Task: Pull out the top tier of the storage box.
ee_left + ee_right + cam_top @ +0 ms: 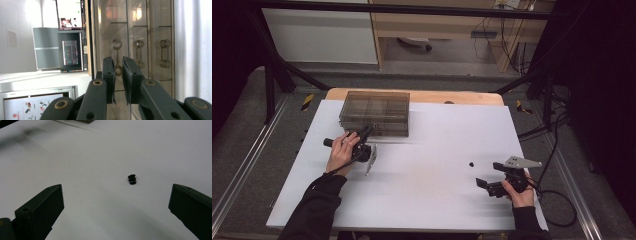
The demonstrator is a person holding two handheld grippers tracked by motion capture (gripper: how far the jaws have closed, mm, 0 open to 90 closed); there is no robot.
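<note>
We find the left gripper (363, 134) at the front face of the clear drawer cabinet (375, 112), which stands near the far left corner of the white tabletop (427, 150), just short of its far edge. In the left gripper view its jaws stand narrow, with only a slim gap between the pads, level with the handle (117, 58) of one drawer. We cannot tell from the frames whether the pads press on that handle or merely sit beside it. Two further handles show to the side behind the clear fronts. The person's left hand (341, 151) grasps this gripper's body, and the gripper is rolled onto its side.

We note the right gripper (486, 182) near the right edge of the tabletop, toward the near right corner, held in the right hand (521, 194). Its jaws stand wide apart and hold nothing.

A small black part (132, 179) lies loose on the tabletop ahead of the right gripper, between the lines of its two jaws and apart from both. In the high view it sits right of the tabletop's centre, well away from the cabinet.
</note>
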